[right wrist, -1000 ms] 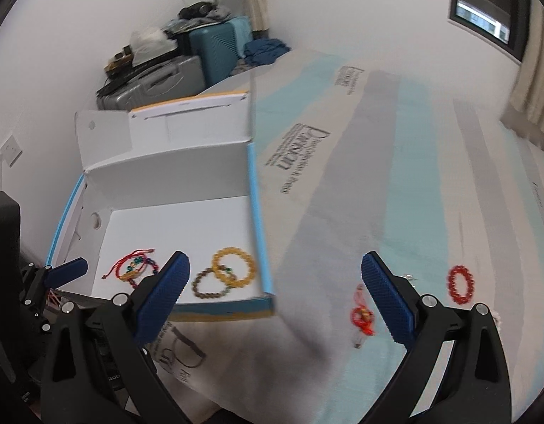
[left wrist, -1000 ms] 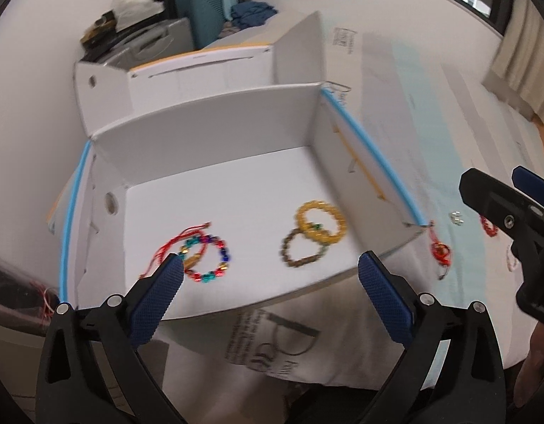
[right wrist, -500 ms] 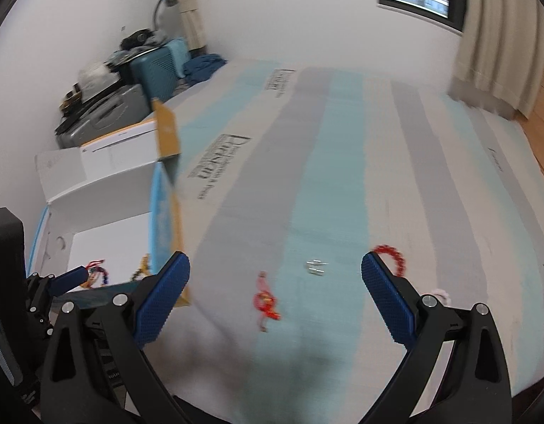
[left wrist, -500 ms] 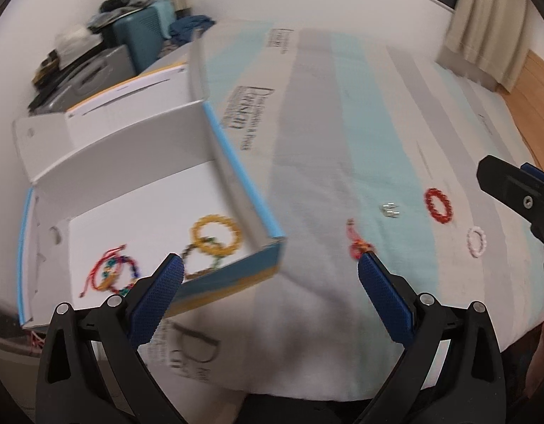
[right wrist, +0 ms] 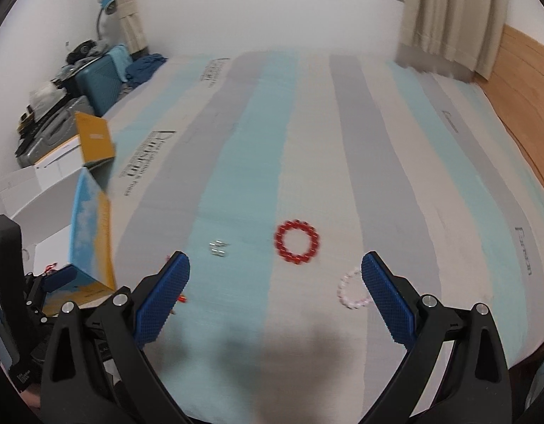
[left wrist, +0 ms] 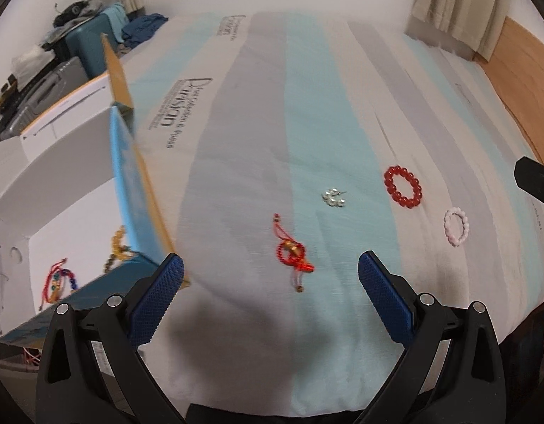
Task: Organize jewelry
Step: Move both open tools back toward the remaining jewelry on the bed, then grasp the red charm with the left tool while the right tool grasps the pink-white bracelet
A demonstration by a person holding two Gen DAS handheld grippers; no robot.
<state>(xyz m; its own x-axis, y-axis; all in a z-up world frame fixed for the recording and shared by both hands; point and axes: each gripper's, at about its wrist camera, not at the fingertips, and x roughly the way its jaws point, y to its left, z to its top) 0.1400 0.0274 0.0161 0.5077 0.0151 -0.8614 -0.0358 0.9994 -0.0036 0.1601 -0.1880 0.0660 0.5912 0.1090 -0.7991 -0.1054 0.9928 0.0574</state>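
On the striped bedsheet lie a red cord bracelet (left wrist: 292,254), a pair of silver earrings (left wrist: 332,198), a red bead bracelet (left wrist: 402,186) and a pale pink bead bracelet (left wrist: 456,228). My left gripper (left wrist: 271,275) is open, hovering just short of the red cord bracelet. My right gripper (right wrist: 275,275) is open too, with the red bead bracelet (right wrist: 297,241) ahead between its fingers and the pink bracelet (right wrist: 352,290) by its right finger. The open white box (left wrist: 65,208) at left holds a yellow bead bracelet (left wrist: 117,243) and a multicoloured bracelet (left wrist: 61,279).
Suitcases and piled clothes (right wrist: 95,70) stand beyond the bed's far left corner. A wooden headboard (right wrist: 526,81) runs along the right side, with curtains (right wrist: 445,17) behind. The box's blue and yellow wall (right wrist: 90,219) stands upright left of the jewelry.
Both grippers have swung right, away from the box and over the loose jewelry on the sheet. Both stayed open and took hold of nothing.
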